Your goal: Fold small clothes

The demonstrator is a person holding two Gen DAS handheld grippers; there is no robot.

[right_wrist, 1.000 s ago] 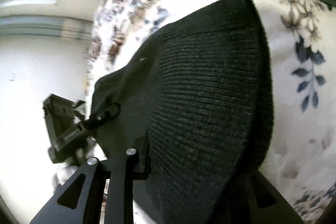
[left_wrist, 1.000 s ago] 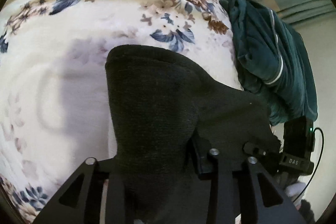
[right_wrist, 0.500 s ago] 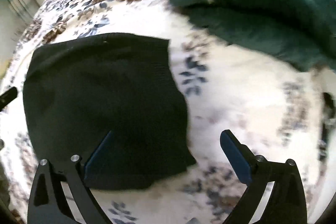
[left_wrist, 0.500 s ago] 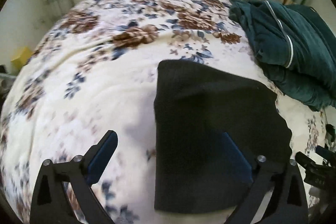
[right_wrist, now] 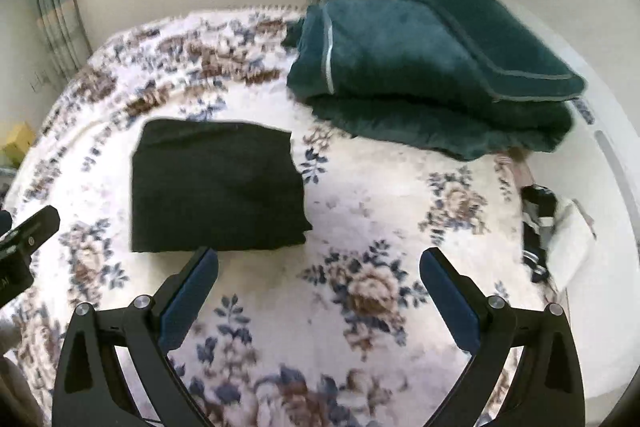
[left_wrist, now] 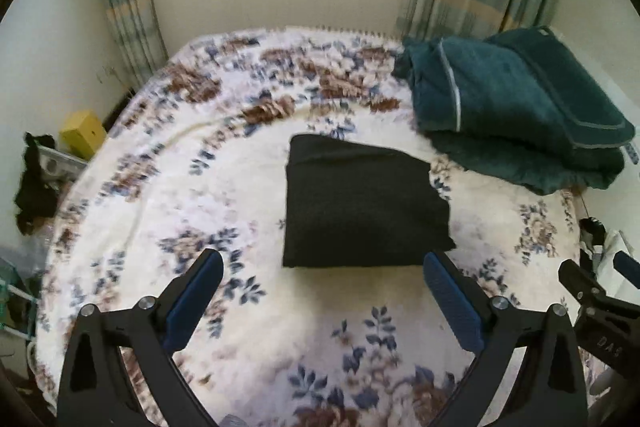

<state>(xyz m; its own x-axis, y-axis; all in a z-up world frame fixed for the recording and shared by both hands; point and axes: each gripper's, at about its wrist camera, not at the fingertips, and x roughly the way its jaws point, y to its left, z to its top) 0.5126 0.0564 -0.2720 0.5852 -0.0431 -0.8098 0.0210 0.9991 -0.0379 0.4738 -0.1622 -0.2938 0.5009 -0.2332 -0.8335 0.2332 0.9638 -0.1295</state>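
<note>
Left tool (left_wrist: 322,269) raised over the bed, tilted downward, jaws just spread to full width, nothing between the blue pads (left_wrist: 196,301). Right tool (right_wrist: 319,265) alongside, same downward tilt, likewise just opened wide and empty. Below both, clear of them, folded black knitted garment (left_wrist: 360,203) flat on the floral cream bedspread (left_wrist: 200,195). Beyond, near it, folded dark teal blanket (left_wrist: 516,107).
</note>
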